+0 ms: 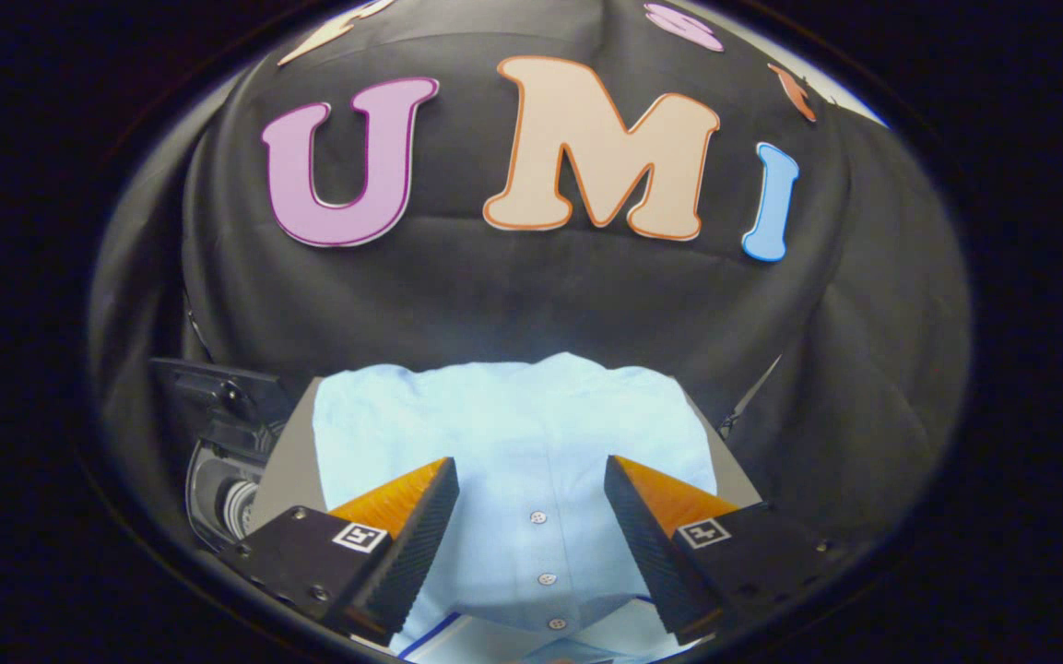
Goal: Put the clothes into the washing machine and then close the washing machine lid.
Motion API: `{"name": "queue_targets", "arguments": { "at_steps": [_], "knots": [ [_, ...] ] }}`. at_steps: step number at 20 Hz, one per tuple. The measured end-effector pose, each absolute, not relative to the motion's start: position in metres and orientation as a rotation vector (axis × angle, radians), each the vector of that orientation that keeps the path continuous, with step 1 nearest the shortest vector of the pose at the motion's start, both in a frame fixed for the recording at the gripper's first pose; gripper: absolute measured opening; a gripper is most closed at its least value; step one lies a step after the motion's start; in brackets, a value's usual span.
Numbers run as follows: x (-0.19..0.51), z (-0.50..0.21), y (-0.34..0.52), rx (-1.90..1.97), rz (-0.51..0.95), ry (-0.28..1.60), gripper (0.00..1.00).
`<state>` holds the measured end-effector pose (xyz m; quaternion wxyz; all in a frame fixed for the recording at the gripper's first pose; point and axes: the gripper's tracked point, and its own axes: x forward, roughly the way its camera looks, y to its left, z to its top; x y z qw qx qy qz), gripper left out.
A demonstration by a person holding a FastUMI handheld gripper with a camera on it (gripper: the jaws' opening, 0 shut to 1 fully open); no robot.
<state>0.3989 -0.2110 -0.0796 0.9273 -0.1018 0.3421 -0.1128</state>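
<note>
Shirt: a light blue buttoned shirt point(513, 443) is lying folded on the surface point(287, 461), filling the lower centre of the frame; its button placket is running between the fingers.
Jaws: the gripper point(531, 507) is being held wide open above the shirt, with nothing gripped.
Risk: only one layer may be getting pinched, judging by the flat folds, so the shirt could be unfolding and dragging.
Washing machine: a dark machine part point(218, 452) is being seen at lower left, just beside the surface edge; whether its lid is open cannot be told.
Room: open space is being left behind the shirt, up to the black cloth wall point(531, 295).
</note>
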Motion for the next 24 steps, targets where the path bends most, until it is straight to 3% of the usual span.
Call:
{"name": "queue_targets", "arguments": {
  "at_steps": [2,4,7,8,9,13,14,16,24],
  "knots": [
    [0.391,-0.099,-0.213,-0.2,-0.22,0.768,0.98],
    [0.4,-0.1,-0.213,-0.08,-0.239,0.712,0.98],
    [0.402,-0.102,-0.22,-0.032,-0.284,0.724,0.88],
    [0.399,-0.104,-0.219,-0.058,-0.282,0.741,0.69],
    [0.4,-0.103,-0.215,-0.081,-0.258,0.734,0.63],
    [0.392,-0.103,-0.213,-0.073,-0.286,0.742,0.13],
    [0.392,-0.1,-0.206,-0.052,-0.265,0.719,0.08],
    [0.386,-0.095,-0.196,-0.041,-0.219,0.686,0.02],
    [0.361,-0.036,-0.144,0.041,-0.148,0.546,0.0]
  ]
}}
